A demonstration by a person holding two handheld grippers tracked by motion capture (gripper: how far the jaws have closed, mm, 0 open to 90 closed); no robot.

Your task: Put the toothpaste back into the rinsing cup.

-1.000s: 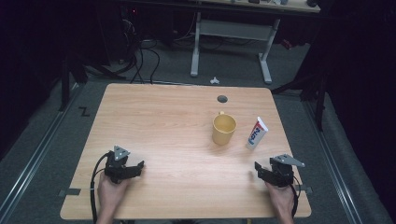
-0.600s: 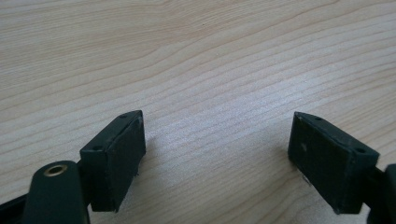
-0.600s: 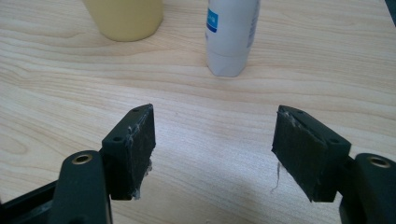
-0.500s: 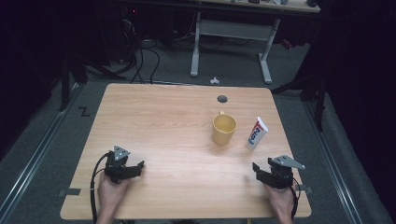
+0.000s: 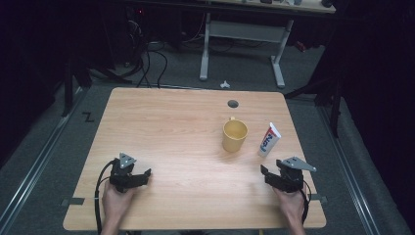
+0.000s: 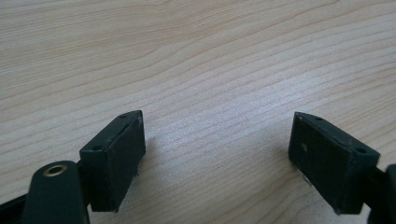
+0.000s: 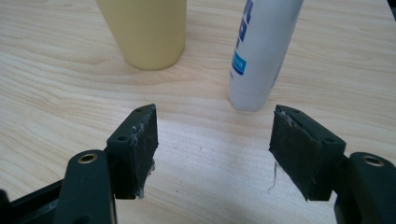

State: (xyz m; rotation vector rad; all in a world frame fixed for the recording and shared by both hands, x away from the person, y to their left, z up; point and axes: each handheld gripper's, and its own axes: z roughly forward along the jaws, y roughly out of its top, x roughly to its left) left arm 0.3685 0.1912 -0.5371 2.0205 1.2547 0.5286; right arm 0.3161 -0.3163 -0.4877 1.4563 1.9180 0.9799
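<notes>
Though capless-looking, white tube (image 7: 259,51) upright

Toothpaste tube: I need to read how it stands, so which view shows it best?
The high view: the whole toothpaste tube stands upright beside the yellow mug. The right gripper view crops its top; the left gripper view faces bare table.

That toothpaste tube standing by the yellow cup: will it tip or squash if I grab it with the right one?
The toothpaste tube stands upright on its small cap end, so a sideways nudge would probably topple it. Its body looks like soft plastic and may dent under the jaws. The right hand-held gripper is open, just short of it.
</notes>
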